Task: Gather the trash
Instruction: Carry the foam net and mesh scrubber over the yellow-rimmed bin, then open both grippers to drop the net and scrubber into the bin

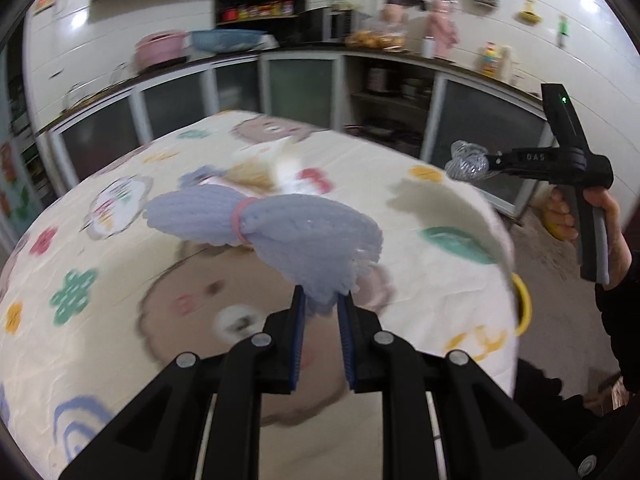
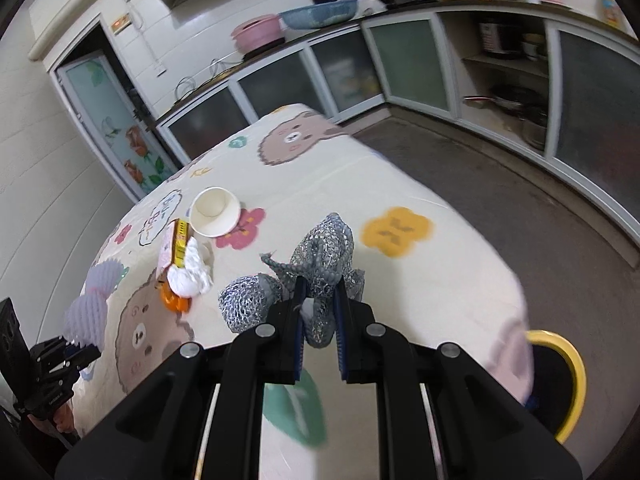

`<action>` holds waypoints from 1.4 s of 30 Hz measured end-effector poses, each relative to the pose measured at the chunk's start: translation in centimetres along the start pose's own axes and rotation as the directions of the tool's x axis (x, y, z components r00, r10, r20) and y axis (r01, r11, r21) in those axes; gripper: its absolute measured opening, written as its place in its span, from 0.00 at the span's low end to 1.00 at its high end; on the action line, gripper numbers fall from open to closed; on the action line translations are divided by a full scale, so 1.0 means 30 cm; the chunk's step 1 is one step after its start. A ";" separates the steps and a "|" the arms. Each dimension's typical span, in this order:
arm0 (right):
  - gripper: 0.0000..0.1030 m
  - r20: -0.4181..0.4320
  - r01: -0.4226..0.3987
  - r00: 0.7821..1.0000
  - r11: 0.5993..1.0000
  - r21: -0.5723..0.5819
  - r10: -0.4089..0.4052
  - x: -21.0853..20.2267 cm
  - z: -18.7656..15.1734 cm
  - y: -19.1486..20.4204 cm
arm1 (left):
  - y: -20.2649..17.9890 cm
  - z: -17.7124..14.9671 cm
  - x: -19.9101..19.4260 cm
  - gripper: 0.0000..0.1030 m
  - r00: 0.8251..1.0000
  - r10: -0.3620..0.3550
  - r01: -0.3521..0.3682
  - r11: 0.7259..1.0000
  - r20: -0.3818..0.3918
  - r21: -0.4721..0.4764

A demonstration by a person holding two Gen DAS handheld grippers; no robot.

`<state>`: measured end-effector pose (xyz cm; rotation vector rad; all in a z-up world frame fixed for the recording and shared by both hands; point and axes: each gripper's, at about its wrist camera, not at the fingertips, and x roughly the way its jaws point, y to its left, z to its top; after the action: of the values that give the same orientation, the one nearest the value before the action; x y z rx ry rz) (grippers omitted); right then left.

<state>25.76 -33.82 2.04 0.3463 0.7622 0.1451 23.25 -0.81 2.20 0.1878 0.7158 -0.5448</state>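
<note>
My left gripper [image 1: 322, 300] is shut on a lilac foam net sleeve [image 1: 280, 224] tied with a pink rubber band, held above the table. My right gripper [image 2: 320, 300] is shut on a crumpled silver-grey mesh net [image 2: 316, 260], also held above the table; it shows in the left wrist view [image 1: 468, 164] at the right. On the tablecloth [image 2: 320, 176] lie a white paper cup [image 2: 215, 212] on its side, a yellow and pink wrapper [image 2: 176, 244], a crumpled white tissue [image 2: 190, 274] and an orange scrap [image 2: 172, 302]. The left gripper [image 2: 76, 354] with the lilac sleeve [image 2: 90, 312] shows at the lower left of the right wrist view.
A yellow-rimmed bin [image 2: 560, 380] stands beside the table's near right corner; its rim shows in the left wrist view [image 1: 522, 304]. Kitchen cabinets [image 2: 400, 68] and a counter run along the far walls. Bare floor [image 2: 500, 184] lies right of the table.
</note>
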 end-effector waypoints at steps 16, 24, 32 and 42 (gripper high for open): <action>0.12 0.068 0.218 0.970 0.955 0.202 -0.235 -0.431 -0.269 -0.399 | -0.584 0.209 0.194 0.15 0.941 -0.338 0.336 0.913 -0.032 0.231; 0.12 0.015 0.322 0.940 0.901 0.291 -0.341 -0.428 -0.397 -0.580 | -0.877 0.274 0.383 0.15 0.873 -0.460 0.488 0.828 -0.162 0.277; 0.12 -0.082 0.356 0.932 0.845 0.400 -0.353 -0.318 -0.506 -0.769 | -1.097 0.283 0.605 0.15 0.804 -0.513 0.584 0.776 -0.302 0.237; 0.13 -0.195 0.410 0.912 0.785 0.465 -0.361 -0.179 -0.568 -0.924 | -1.227 0.284 0.805 0.16 0.776 -0.487 0.594 0.777 -0.400 0.207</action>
<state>10.16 -56.74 -15.83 0.6690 0.9496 -0.4411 23.53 -44.72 -6.86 0.3872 1.0120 -1.2251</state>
